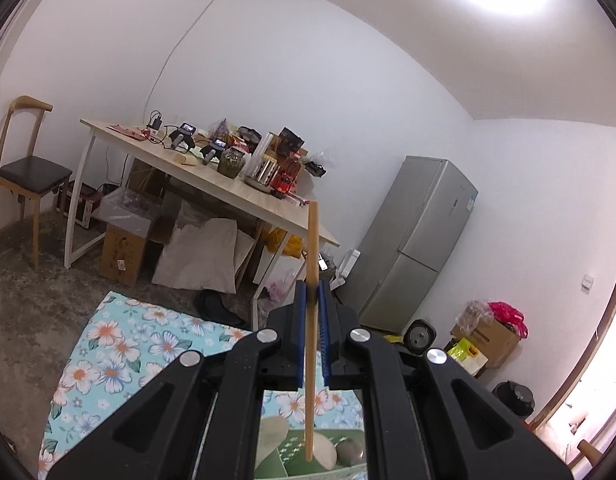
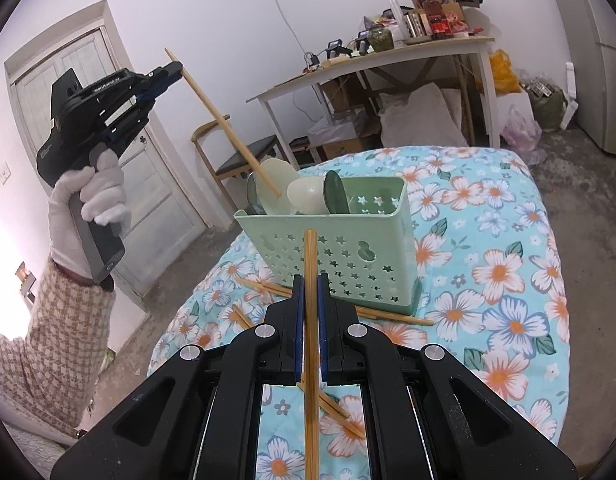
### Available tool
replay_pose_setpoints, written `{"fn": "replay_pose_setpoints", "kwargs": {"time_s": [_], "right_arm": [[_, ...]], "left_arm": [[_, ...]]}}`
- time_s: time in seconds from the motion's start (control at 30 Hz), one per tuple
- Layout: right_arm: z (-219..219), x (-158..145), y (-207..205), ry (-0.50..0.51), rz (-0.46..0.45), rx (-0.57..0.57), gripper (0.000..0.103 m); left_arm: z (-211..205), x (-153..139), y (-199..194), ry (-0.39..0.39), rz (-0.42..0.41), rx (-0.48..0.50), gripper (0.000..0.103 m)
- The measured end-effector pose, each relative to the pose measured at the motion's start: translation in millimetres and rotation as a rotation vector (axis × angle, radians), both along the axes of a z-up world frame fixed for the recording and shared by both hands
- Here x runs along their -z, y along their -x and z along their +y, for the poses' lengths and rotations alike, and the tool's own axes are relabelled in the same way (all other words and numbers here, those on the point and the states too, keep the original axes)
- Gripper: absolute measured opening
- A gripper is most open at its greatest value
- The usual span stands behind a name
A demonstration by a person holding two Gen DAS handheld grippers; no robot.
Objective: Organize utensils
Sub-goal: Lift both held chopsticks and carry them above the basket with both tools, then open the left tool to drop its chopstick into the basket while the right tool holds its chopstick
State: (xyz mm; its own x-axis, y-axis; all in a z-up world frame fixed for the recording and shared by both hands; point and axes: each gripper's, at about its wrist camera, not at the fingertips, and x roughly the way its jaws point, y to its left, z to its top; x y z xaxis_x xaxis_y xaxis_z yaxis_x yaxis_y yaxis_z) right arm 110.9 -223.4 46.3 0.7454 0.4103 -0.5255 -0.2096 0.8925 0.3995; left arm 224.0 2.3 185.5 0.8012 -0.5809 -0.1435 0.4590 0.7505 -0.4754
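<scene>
A mint-green perforated utensil basket stands on the floral-cloth table. It holds pale and dark green spoons. My left gripper, held by a white-gloved hand, hangs high to the left of the basket, shut on a wooden chopstick that slants down with its lower tip over the spoons. In the left wrist view that chopstick runs between the blue pads of the left gripper, above the basket. My right gripper is shut on another chopstick in front of the basket.
Several loose chopsticks lie on the cloth by the basket's base and under my right gripper. Behind are a cluttered wooden desk, a chair, boxes and sacks under the desk, a grey fridge and a white door.
</scene>
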Motion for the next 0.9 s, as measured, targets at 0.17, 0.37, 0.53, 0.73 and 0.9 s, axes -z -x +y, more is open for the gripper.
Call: {"fn": "replay_pose_setpoints", "kwargs": {"time_s": [0.17,0.37,0.53,0.73,0.9], "right_arm": [[-3,0,0,0.000,0.002,0.005,0.005],[-5,-4,1,0.015,0.003,0.011,0.005],[-2,-16,3,0.033,-0.026,0.002,0.005],[6,-46,1,0.063,-0.099,-0.018,0.005],[17,-78,-8,0.077,-0.178,-0.052,0.005]], "left_arm": [[-5,19,-13,0.002,0.032,-0.006,0.005],[-13,57,-18,0.007,0.118,0.024,0.006],[-16,75,-11,0.004,0.165,0.071,0.007],[-8,87,2,-0.003,0.192,0.074,0.036],[6,92,14,-0.009,0.197,0.064,0.041]]}}
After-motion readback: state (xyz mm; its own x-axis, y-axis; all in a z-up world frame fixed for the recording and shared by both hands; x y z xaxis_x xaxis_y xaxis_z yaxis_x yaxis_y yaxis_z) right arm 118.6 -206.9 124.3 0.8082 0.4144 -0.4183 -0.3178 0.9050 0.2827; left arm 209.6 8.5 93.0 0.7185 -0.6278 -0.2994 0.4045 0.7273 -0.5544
